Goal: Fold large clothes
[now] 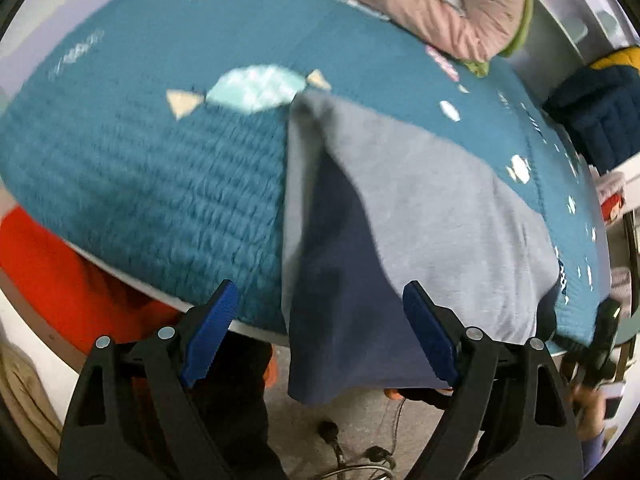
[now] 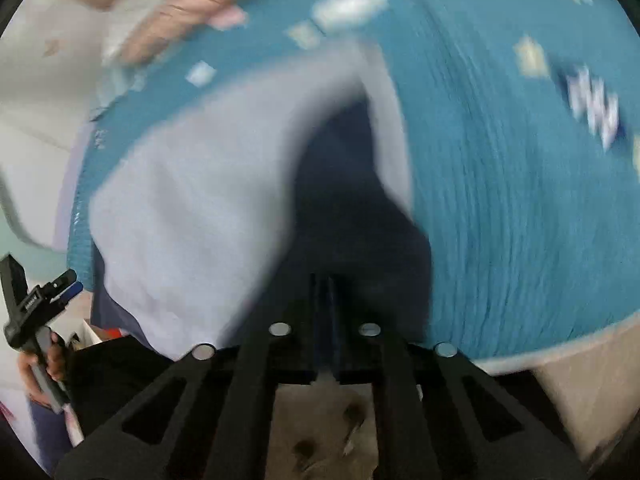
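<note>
A large grey garment (image 1: 432, 216) with a dark navy side (image 1: 340, 280) lies on a teal quilted bed cover (image 1: 160, 168), its near edge hanging over the bed's edge. My left gripper (image 1: 320, 328) is open, its blue pads (image 1: 212, 328) on either side of the hanging navy part, empty. In the blurred right wrist view the same garment (image 2: 192, 208) shows, and my right gripper (image 2: 326, 300) is shut on its dark navy fold (image 2: 348, 220). The left gripper also shows in the right wrist view at the lower left (image 2: 36, 308).
A pink quilted item (image 1: 432, 4) lies at the far side of the bed. A dark blue and yellow bundle (image 1: 600, 100) sits at the right. An orange-red cloth (image 1: 52, 268) is at the lower left. Cables (image 1: 352, 452) lie on the floor below.
</note>
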